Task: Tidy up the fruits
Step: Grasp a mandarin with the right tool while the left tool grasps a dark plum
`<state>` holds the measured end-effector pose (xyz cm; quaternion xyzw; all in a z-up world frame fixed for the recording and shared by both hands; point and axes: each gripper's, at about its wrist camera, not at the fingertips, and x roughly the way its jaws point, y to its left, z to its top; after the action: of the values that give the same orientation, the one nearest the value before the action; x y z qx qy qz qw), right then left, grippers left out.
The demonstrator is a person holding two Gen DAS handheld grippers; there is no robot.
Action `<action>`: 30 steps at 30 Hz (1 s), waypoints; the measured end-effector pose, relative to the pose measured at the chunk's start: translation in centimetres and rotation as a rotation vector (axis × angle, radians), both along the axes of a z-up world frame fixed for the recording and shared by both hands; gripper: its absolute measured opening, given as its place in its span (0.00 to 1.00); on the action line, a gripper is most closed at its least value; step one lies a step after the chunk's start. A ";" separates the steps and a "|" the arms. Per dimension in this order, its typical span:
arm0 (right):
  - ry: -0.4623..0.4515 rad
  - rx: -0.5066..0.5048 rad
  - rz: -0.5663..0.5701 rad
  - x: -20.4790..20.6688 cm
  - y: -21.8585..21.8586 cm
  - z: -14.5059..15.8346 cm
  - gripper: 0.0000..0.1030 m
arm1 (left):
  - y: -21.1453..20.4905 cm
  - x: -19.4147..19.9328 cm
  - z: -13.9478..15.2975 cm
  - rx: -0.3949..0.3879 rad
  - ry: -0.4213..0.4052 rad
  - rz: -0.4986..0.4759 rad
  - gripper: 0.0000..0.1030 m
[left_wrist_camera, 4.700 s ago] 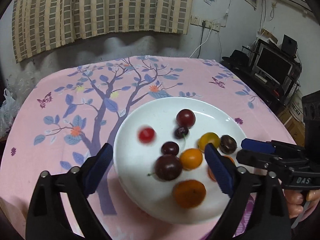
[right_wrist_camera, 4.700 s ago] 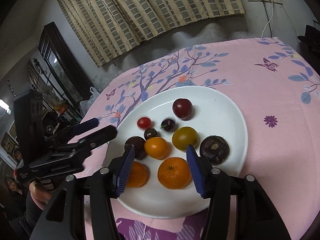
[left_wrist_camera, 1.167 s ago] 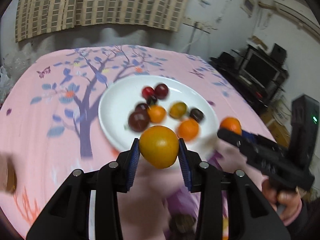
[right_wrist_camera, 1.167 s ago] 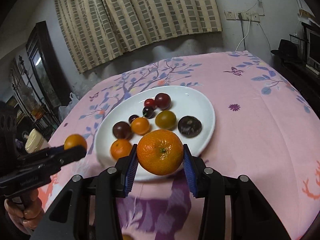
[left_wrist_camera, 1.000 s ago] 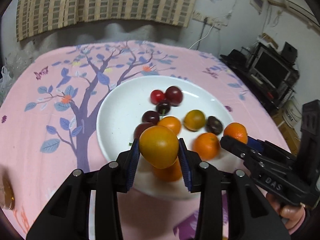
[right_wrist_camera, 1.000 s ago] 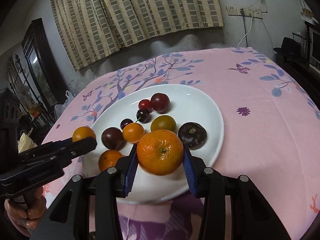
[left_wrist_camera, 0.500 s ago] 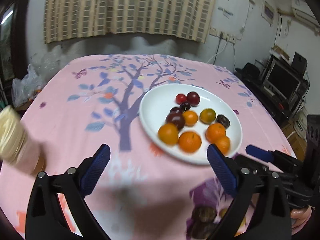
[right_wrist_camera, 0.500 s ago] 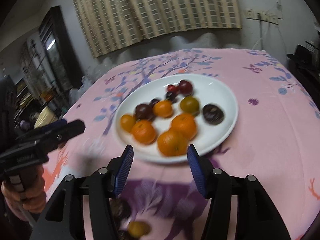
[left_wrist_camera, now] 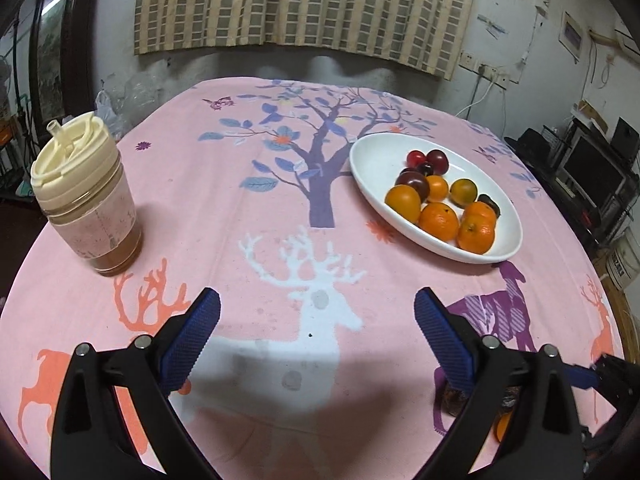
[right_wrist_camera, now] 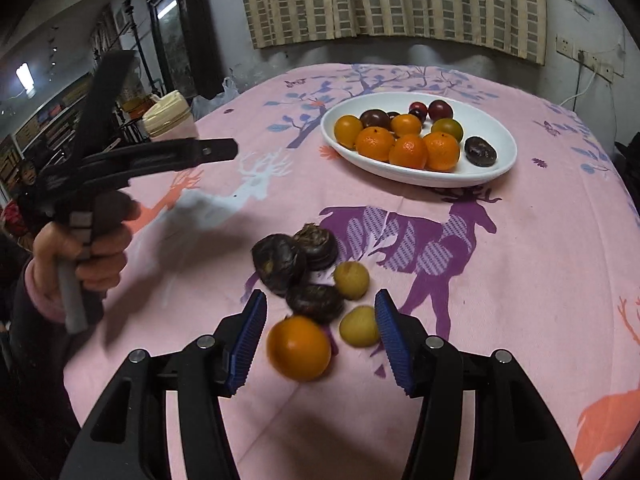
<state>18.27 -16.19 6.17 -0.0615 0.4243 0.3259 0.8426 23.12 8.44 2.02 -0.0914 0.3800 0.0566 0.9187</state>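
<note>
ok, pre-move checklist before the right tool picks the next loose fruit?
1. Right tool empty: ok, open, nothing gripped.
2. Target in line: ok, the orange fruit lies on the cloth between its fingers.
3. Neighbours clear: not ok, a dark fruit and a yellow fruit crowd it.
4. Left tool out of the way: ok, open, empty, off to the side.
5. Room on the white plate: ok, far side bare.

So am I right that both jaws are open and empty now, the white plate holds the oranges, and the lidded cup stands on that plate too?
Not quite: the lidded cup stands on the pink tablecloth, well apart from the white plate, as the left wrist view shows. The rest holds: the left gripper and right gripper have open, empty jaws, and the oranges sit on the plate.
</note>
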 end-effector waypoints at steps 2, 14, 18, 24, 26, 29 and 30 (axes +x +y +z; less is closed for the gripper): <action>0.001 0.005 0.011 -0.6 -0.2 0.0 0.55 | -0.1 0.1 -0.2 0.012 0.010 0.000 0.93; 0.093 -0.060 0.073 -1.2 1.2 -1.9 0.55 | -1.0 0.0 -0.1 0.054 0.020 -0.024 0.93; 0.122 -0.079 0.052 -0.7 1.4 -2.9 0.36 | -1.5 -0.1 0.0 0.069 0.014 -0.037 0.93; 0.163 0.104 0.004 0.5 -1.3 -1.6 0.36 | -2.5 -0.1 -0.5 0.044 0.036 -0.135 0.93; 0.169 0.166 -0.028 0.9 -2.5 -1.0 0.36 | -3.8 -0.6 -0.5 0.033 0.037 -0.253 0.93; 0.169 0.191 -0.092 1.4 -3.8 -0.8 0.36 | -6.0 -1.8 -0.5 0.076 0.014 -0.401 0.92; 0.175 0.189 -0.105 1.6 -4.0 -0.9 0.36 | -6.8 -2.2 -0.6 0.099 0.009 -0.450 0.85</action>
<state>19.89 -20.18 5.23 0.0691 0.4663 0.3240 0.8203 20.88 1.59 1.44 0.0412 0.3915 -0.1306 0.9099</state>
